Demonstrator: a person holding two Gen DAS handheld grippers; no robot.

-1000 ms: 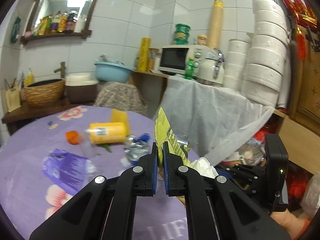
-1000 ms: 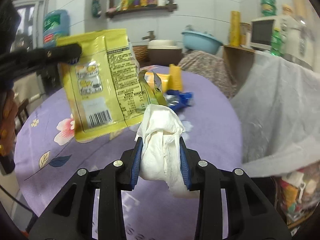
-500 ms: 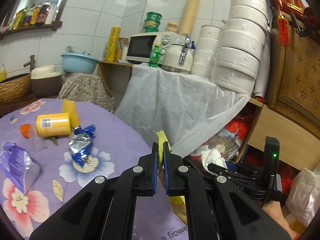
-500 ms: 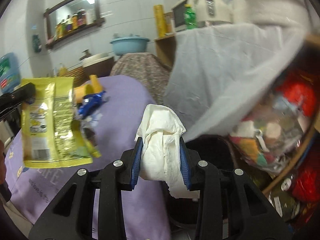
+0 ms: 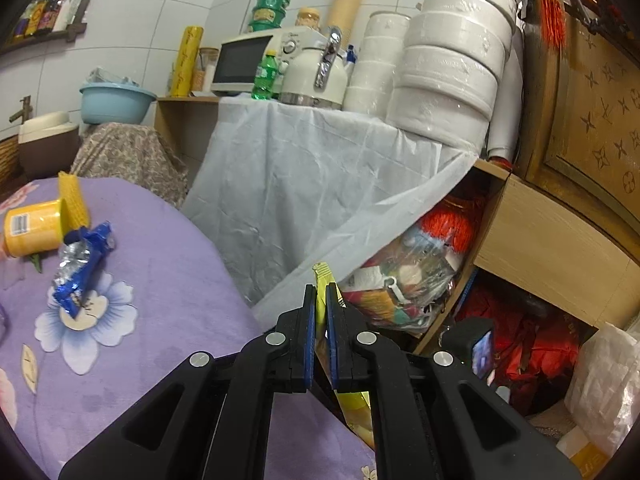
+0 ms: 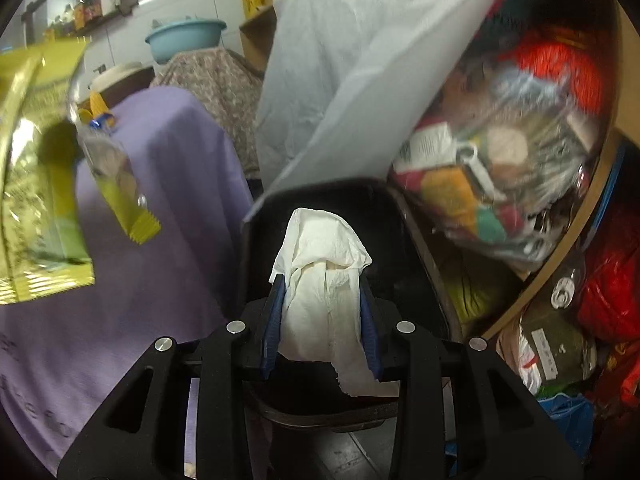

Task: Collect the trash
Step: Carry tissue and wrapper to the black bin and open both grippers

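Moved since earlier: both my hands have swung off the purple tablecloth [image 5: 172, 280] toward the clutter at the table's edge; the black bin [image 6: 404, 240] now fills the right wrist view.
Tissue: crumpled white tissue [image 6: 324, 292] sits clamped between the blue pads of my right gripper [image 6: 322, 284], hanging over the bin's dark opening.
Wrapper: yellow snack wrapper [image 5: 322, 280] is pinched edge-on in my left gripper [image 5: 320, 294], jaws pressed together on it; in the right wrist view it hangs at the left, beside the table edge.
Trash left on table: blue foil wrapper [image 5: 82, 264], yellow cup [image 5: 34, 228] on its side, yellow corn cob [image 5: 72, 200] touching the cup.
Surroundings: clear bag of mixed rubbish [image 6: 496, 176] just beside the bin; white cloth [image 5: 316, 184] draped over a counter bearing a microwave [image 5: 244, 62].
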